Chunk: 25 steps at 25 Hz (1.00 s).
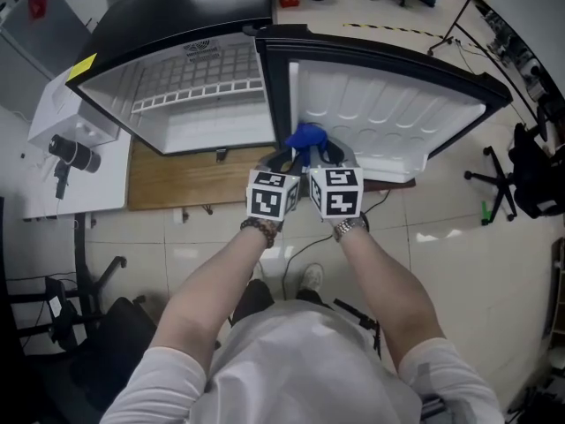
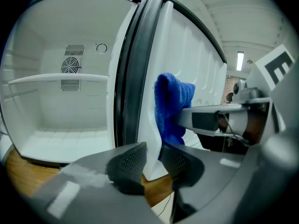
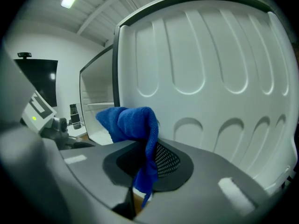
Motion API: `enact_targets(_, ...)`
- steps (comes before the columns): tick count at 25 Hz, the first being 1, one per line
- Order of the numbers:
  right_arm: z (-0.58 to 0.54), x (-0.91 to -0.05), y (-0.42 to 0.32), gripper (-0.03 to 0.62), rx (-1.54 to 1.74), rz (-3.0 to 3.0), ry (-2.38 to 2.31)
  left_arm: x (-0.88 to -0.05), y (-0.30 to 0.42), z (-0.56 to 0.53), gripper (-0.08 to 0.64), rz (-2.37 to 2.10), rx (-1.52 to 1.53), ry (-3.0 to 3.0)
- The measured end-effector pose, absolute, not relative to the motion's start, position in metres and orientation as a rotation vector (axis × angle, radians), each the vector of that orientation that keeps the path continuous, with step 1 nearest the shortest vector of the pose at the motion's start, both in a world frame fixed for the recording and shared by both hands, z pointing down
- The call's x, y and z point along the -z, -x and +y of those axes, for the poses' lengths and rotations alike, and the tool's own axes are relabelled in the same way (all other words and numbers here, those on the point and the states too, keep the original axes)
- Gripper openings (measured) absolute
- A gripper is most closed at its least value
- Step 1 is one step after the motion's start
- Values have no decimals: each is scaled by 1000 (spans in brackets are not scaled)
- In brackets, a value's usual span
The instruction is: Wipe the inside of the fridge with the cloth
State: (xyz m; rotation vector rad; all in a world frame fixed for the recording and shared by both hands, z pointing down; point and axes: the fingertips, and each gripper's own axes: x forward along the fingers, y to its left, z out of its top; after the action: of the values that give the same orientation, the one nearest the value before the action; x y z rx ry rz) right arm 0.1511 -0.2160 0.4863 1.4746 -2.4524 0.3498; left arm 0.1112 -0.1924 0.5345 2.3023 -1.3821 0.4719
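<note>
No text is showing legibly; the yellow sticker (image 1: 82, 65) on the fridge (image 1: 177, 25) is appearing too small to read.

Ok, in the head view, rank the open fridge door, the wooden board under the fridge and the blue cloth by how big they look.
Largest: the fridge door.
Next: the wooden board, clearly smaller than the door.
Smallest: the blue cloth, which shows only in part.
</note>
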Motion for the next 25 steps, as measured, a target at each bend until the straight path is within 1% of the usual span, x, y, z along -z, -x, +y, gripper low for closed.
enact_targets(11,-212,-482,-187,41,-332,-2411,-1574,-532,-110,-191,97,-1411,-456,-2307)
enact_targets(25,-210,-480,-285,41,-340,-2283,-1755,-534,-109,-190,94,-1446,-435,-2273)
